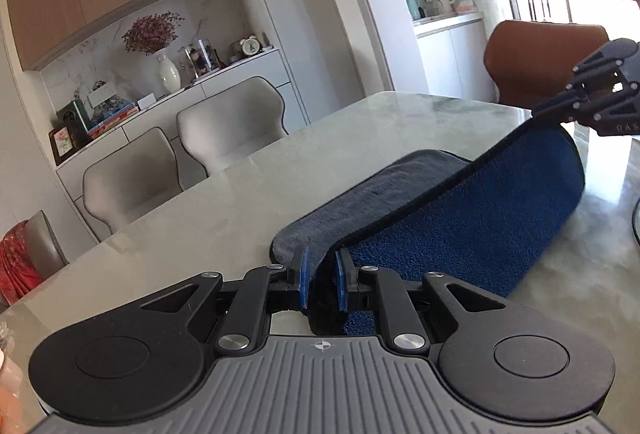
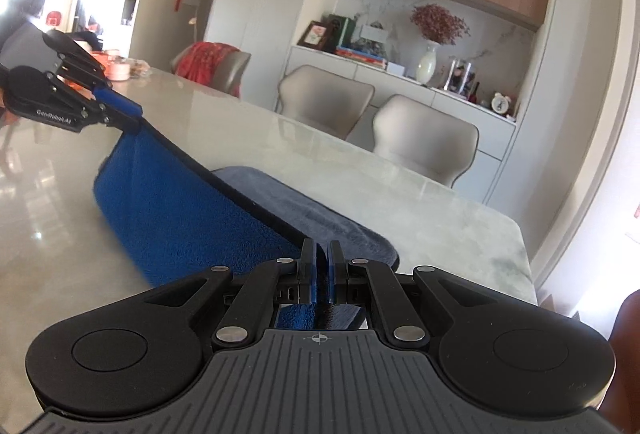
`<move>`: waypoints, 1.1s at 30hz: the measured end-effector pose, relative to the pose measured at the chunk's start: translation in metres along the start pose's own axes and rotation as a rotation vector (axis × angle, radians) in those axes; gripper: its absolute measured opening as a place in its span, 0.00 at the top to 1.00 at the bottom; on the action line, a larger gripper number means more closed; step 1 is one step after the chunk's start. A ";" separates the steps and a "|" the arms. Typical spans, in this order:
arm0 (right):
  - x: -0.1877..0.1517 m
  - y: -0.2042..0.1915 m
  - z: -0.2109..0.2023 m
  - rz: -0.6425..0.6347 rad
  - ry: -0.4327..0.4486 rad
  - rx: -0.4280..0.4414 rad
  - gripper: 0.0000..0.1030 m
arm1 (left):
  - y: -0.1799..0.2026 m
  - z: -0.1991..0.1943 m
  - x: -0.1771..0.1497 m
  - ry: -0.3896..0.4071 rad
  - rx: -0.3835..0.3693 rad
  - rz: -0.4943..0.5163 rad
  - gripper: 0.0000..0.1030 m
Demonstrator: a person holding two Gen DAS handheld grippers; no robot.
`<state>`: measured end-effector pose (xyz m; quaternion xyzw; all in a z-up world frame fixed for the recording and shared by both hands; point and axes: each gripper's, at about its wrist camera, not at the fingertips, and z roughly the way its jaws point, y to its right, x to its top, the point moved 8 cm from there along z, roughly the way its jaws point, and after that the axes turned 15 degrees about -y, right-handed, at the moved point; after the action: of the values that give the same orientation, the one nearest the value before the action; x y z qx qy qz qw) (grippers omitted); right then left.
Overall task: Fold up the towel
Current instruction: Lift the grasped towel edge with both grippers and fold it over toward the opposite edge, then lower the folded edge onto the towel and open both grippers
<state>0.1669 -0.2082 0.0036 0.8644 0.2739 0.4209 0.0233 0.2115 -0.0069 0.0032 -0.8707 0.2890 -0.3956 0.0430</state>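
Observation:
A towel, bright blue on one face [image 1: 472, 226] and grey on the other, lies on a pale marble table [image 1: 224, 201]. Its near edge is lifted off the table and held taut between my two grippers, with the blue side hanging toward me. My left gripper [image 1: 320, 280] is shut on one corner of the lifted edge. My right gripper [image 2: 322, 274] is shut on the other corner. The grey far part of the towel [image 2: 320, 209] still lies flat on the table. Each gripper shows in the other's view, the right gripper [image 1: 560, 109] and the left gripper [image 2: 128, 117].
Two beige chairs [image 1: 160, 161] stand along the table's far side, in front of a white sideboard with a vase and ornaments. A brown chair [image 1: 536, 61] stands at the table's end. Small items [image 2: 120, 67] sit at the far left end of the table.

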 end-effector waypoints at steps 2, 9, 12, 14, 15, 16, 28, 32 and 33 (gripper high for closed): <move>0.008 0.007 0.019 0.008 -0.017 -0.002 0.95 | -0.007 0.016 0.006 -0.011 0.002 -0.015 0.87; 0.035 0.032 0.086 0.034 -0.074 -0.008 0.95 | -0.032 0.072 0.027 -0.050 0.009 -0.066 0.87; 0.035 0.041 0.103 0.060 -0.088 0.001 0.95 | -0.041 0.095 0.032 -0.072 0.009 -0.085 0.87; 0.037 0.044 0.117 0.063 -0.106 0.006 0.95 | -0.046 0.108 0.033 -0.088 0.007 -0.093 0.87; 0.037 0.044 0.125 0.063 -0.117 0.006 0.95 | -0.047 0.112 0.033 -0.092 0.007 -0.096 0.87; 0.038 0.045 0.132 0.063 -0.127 0.005 0.95 | -0.049 0.120 0.032 -0.101 0.007 -0.102 0.87; 0.035 0.041 0.179 0.044 -0.233 -0.015 0.95 | -0.051 0.151 0.028 -0.154 0.010 -0.089 0.87; 0.035 0.043 0.183 0.053 -0.233 -0.022 0.95 | -0.054 0.151 0.032 -0.137 0.015 -0.105 0.87; 0.035 0.044 0.184 0.055 -0.233 -0.024 0.95 | -0.055 0.151 0.034 -0.134 0.016 -0.107 0.87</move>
<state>0.3404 -0.1932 -0.0779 0.9143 0.2406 0.3214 0.0536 0.3631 -0.0023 -0.0611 -0.9091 0.2352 -0.3404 0.0478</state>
